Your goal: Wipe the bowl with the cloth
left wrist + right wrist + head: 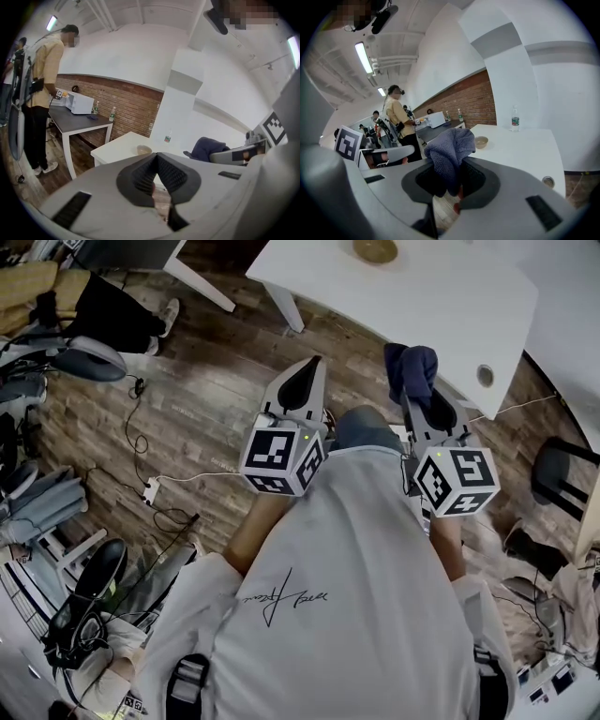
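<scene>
On the white table (422, 306) ahead sits the small tan bowl (375, 250), well apart from the right gripper (452, 166), which clamps the dark blue cloth (450, 147); the left gripper (157, 157) is closed, empty. Step closer before wiping.

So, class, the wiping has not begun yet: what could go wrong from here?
The cloth bunches loosely out of the right gripper, so it may slip out under pressure. The bowl sits free on the table with the left gripper shut and away from it; it could slide. The bottle beyond the bowl might get knocked.
</scene>
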Demonstrator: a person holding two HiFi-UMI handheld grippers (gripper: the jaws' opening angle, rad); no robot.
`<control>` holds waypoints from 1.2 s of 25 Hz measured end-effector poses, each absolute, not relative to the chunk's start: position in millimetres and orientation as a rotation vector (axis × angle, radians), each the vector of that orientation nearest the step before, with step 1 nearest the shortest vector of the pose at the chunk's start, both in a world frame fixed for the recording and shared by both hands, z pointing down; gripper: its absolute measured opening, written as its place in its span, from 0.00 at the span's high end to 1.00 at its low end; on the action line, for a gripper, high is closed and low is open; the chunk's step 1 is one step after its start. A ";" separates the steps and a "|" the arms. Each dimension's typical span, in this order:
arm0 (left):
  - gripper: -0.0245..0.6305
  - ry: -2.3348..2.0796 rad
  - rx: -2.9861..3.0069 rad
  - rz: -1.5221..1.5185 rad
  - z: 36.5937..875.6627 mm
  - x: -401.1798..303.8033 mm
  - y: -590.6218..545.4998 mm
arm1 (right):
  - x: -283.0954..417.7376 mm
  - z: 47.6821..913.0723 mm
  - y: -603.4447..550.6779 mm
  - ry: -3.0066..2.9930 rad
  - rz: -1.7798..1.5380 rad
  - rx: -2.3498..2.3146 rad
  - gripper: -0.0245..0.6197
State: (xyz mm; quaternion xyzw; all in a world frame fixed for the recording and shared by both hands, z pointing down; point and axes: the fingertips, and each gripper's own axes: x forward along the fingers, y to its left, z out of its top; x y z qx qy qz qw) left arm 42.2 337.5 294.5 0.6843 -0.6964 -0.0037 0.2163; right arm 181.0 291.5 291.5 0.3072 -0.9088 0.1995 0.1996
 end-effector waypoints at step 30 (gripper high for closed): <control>0.97 -1.772 1.952 0.174 319.6 8.6 115.8 | 133.1 325.0 98.7 -2.486 0.704 0.852 0.84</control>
